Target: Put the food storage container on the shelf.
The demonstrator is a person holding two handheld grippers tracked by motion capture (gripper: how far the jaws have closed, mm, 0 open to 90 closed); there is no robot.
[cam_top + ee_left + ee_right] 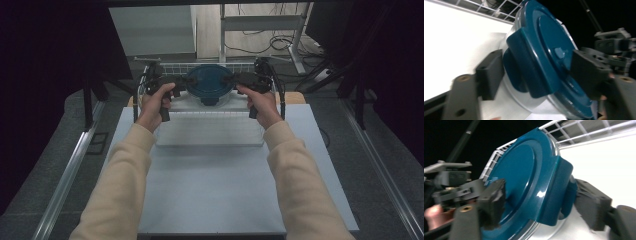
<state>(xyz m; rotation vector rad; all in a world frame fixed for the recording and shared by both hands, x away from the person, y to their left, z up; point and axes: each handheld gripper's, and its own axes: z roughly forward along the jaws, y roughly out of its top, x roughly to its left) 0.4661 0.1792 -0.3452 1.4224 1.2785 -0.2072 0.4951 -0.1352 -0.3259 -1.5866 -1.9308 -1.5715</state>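
A round clear container with a dark teal lid [210, 80] stands in a white wire rack [172, 68] at the far end of the table. My left gripper [186, 83] reaches in from its left and my right gripper [231, 80] from its right. In the left gripper view the lid's side latch [524, 65] sits between the open jaws of the left gripper [539, 75], one over the lid top. In the right gripper view the opposite latch [560, 190] lies between the jaws of the right gripper [541, 200], with a small gap at the outer pad.
A white ridged tray [210, 132] lies just in front of the rack on the pale blue tabletop [225, 190]. The rack's wire wall [586, 130] rises behind the container. Dark floor, metal rails and cables surround the table.
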